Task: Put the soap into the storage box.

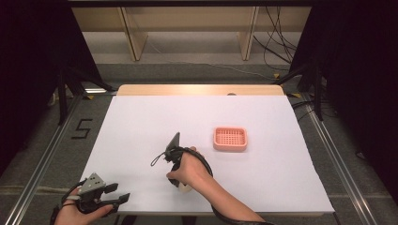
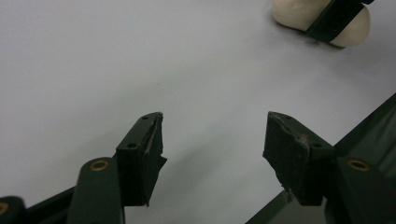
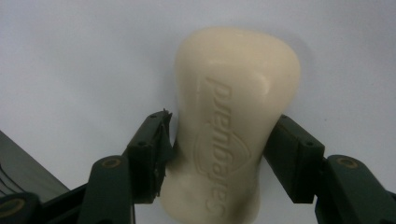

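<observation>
A cream bar of soap point(image 3: 233, 121) with raised lettering lies on the white table point(image 1: 197, 112). My right gripper point(image 3: 219, 149) is shut on it, one jaw pressed to each side of its narrow waist. From the high view, the right gripper point(image 1: 181, 184) points down toward the near edge, and the soap point(image 1: 184, 189) peeks out under the hand. A pink slotted soap dish point(image 1: 230, 138) sits to the right of centre. My left gripper point(image 1: 119, 192) is at the near left corner, open and holding nothing. In its own view the left gripper point(image 2: 215, 140) has bare table between its jaws, and the soap point(image 2: 299, 14) lies farther off.
The table's near edge point(image 2: 364, 121) runs close beside the left gripper. A wooden strip point(image 1: 199, 89) borders the far edge. Dark stands and cables are on the floor around the table.
</observation>
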`<state>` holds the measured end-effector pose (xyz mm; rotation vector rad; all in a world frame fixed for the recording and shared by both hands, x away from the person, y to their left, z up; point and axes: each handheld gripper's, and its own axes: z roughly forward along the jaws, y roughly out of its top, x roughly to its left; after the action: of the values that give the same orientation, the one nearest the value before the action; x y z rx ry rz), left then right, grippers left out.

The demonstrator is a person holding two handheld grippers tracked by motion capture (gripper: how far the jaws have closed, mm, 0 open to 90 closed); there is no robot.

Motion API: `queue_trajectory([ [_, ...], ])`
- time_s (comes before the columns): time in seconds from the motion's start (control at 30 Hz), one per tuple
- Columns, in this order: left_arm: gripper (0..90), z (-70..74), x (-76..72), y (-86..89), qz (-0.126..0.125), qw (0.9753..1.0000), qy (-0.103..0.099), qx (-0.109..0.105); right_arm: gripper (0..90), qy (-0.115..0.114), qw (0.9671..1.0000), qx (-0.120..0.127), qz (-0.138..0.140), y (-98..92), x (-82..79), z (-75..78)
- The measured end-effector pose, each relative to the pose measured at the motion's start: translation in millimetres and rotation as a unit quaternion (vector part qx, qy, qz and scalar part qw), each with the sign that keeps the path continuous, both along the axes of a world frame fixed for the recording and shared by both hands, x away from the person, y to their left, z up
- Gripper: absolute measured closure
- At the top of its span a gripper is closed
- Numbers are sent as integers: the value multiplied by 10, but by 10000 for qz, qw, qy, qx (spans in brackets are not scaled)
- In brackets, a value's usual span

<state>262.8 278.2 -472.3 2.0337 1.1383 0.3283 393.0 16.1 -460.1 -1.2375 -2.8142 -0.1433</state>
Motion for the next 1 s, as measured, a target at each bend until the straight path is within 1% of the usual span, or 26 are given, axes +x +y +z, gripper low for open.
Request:
queue_trajectory([
  [0.03, 370, 0, 0, -1, 3, 10000, -3, -9, 438, 2, 10000, -2, -3, 3, 1, 3],
  [0.07, 370, 0, 1, -1, 6, 10000, 1, -10, 443, -23, 9999, 38, 156, -7, 18, -8],
  [0.1, 371, 0, 0, -1, 8, 10000, 3, -9, 453, -42, 9998, 14, 174, -4, 19, -8],
  [0.13, 372, 1, -1, 0, 5, 10000, -5, -4, 480, 124, 9999, 90, -66, 22, -6, 11],
  [0.17, 372, 1, -1, 0, 5, 10000, -5, -4, 480, 124, 9999, 90, -66, 22, -6, 11],
  [0.23, 372, 2, -1, 1, 1, 10000, -5, 0, 499, 41, 10000, 41, 2, 19, -6, 5],
  [0.27, 372, 2, -1, 1, 0, 10000, -6, -3, 501, -55, 9999, 3, 134, 2, 2, 2],
  [0.3, 372, 1, -1, 1, -4, 10000, -5, -3, 501, -55, 9999, 3, 134, 2, 2, 2],
  [0.33, 373, 0, -1, 1, -6, 10000, -10, 0, 502, -76, 9997, 21, 252, -12, 9, 4],
  [0.37, 374, 0, -1, 1, -6, 10000, -10, 0, 502, -76, 9997, 21, 252, -12, 9, 4],
  [0.4, 374, 0, -1, 2, -7, 10000, -9, 4, 503, -5, 10000, 34, 78, -7, -17, 9],
  [0.43, 374, 0, -1, 2, -7, 10000, -9, 4, 503, -5, 10000, 34, 78, -7, -17, 9],
  [0.47, 374, 1, -1, 3, -8, 10000, -9, 6, 503, 61, 9998, 133, 105, -6, -19, 17],
  [0.5, 374, 1, -1, 3, -6, 10000, -9, 10, 504, -89, 9993, 82, 359, -34, -1, 9],
  [0.53, 374, 0, -1, 3, -8, 10000, -10, 9, 504, -92, 9992, 94, 386, -40, -5, 5],
  [0.57, 374, -7, -1, -2, 21, 10000, -57, -1, 504, -91, 9986, 120, 516, -58, -7, 7],
  [0.63, 374, -5, -2, -1, 10, 10000, -49, -4, 504, -33, 9989, 145, 439, -47, -24, 22],
  [0.67, 375, -16, 2, -7, 104, 9999, -53, 49, 504, -17, 9983, 224, 536, -60, -40, 37],
  [0.7, 375, -12, 1, -3, 68, 10000, -34, 49, 504, -17, 9983, 224, 536, -60, -40, 37],
  [0.73, 375, 3, -1, 6, -8, 10000, 53, 55, 504, -43, 9983, 206, 550, -79, -49, 45],
  [0.77, 375, -4, -3, -2, 3, 10000, -26, 4, 504, -92, 9978, 254, 612, -96, -51, 53],
  [0.8, 375, -11, -3, -5, 56, 10000, -24, -7, 504, -179, 9973, 297, 647, -136, -67, 84],
  [0.83, 376, -11, -3, -5, 56, 10000, -24, -7, 504, -179, 9973, 297, 647, -136, -67, 84],
  [0.87, 376, -7, 2, 5, 31, 9999, -64, 82, 504, -225, 9967, 319, 705, -159, -67, 85],
  [0.93, 376, 0, -1, 5, -11, 10000, -11, 27, 504, -296, 9954, 380, 831, -218, -76, 123],
  [1.0, 376, -3, -1, 2, -6, 10000, -27, 31, 505, -342, 9934, 560, 937, -262, -98, 160],
])
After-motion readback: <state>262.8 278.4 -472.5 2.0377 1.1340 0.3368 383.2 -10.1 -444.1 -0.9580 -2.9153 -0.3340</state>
